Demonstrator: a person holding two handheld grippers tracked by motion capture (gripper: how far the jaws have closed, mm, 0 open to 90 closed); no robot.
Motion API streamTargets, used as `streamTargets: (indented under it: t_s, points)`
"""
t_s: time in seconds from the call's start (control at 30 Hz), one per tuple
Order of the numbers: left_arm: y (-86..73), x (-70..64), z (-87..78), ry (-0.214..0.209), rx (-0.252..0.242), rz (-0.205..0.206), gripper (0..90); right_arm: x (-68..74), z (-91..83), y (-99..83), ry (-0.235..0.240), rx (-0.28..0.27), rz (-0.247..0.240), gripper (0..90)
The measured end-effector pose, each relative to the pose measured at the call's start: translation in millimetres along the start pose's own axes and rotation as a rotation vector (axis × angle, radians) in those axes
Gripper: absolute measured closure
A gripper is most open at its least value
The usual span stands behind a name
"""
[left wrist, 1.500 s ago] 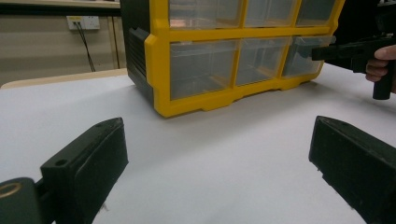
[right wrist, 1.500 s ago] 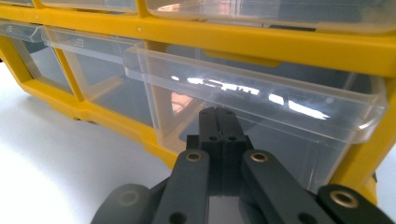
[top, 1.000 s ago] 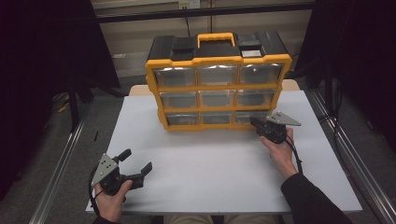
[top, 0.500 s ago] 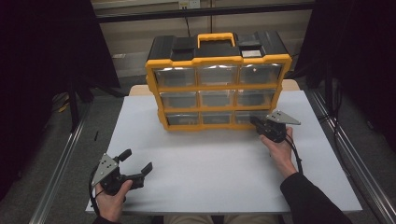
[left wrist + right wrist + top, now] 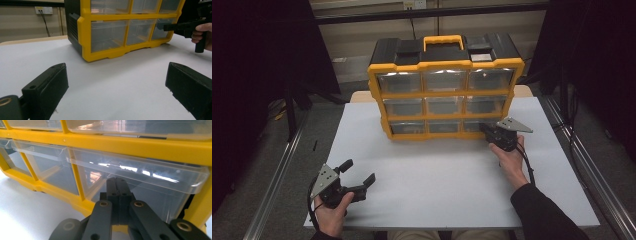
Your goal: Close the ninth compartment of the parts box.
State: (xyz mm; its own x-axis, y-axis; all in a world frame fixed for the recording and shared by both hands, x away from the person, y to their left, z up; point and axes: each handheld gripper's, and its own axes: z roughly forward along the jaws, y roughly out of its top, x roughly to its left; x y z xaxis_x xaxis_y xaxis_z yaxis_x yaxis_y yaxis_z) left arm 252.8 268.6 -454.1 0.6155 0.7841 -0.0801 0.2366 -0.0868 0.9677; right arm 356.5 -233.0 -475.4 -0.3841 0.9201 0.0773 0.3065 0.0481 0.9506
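Observation:
A yellow and black organizer (image 5: pixel 444 93) with three rows of clear drawers stands at the back of the white table (image 5: pixel 437 190). My right gripper (image 5: pixel 485 128) is shut, its tips (image 5: pixel 116 181) right at the front of the bottom right drawer (image 5: pixel 140 177), just under that drawer's pull lip. Nothing shows between its jaws. From the left gripper view the right gripper (image 5: pixel 170 27) reaches the same drawer. My left gripper (image 5: pixel 359 171) rests low at the table's front left, open, with only bare table (image 5: pixel 117 82) between its jaws, well away from the organizer (image 5: pixel 85 37).
The organizer's black top carries a yellow handle (image 5: pixel 443 40). Metal rails (image 5: pixel 282 170) run along both sides of the table. The white surface between the organizer and the front edge is wide and flat.

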Motion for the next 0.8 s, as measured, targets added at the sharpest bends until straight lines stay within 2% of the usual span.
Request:
streamTargets:
  t_s: [0.1,0.2,0.47,0.5,0.8]
  points:
    - [-0.3,-1.0,-0.2,-0.005,-0.005,-0.018,4.2,1.0,0.6,1.7,0.003,-0.006,0.007,90.0]
    - [-0.2,0.3,-1.0,-0.005,-0.003,-0.004,4.3,2.2,1.1,2.9,0.005,-0.003,0.006,90.0]
    - [-0.3,-0.4,-2.6,0.003,-0.002,0.002,4.3,1.7,2.4,1.9,-0.005,0.003,-0.002,90.0]
    - [-0.4,-1.1,-2.7,0.000,-0.004,-0.009,4.3,2.0,3.1,1.3,-0.005,0.009,-0.007,90.0]
    - [-0.2,-1.0,-4.5,-0.006,0.000,0.008,4.3,2.5,4.0,0.3,-0.009,0.014,-0.008,90.0]
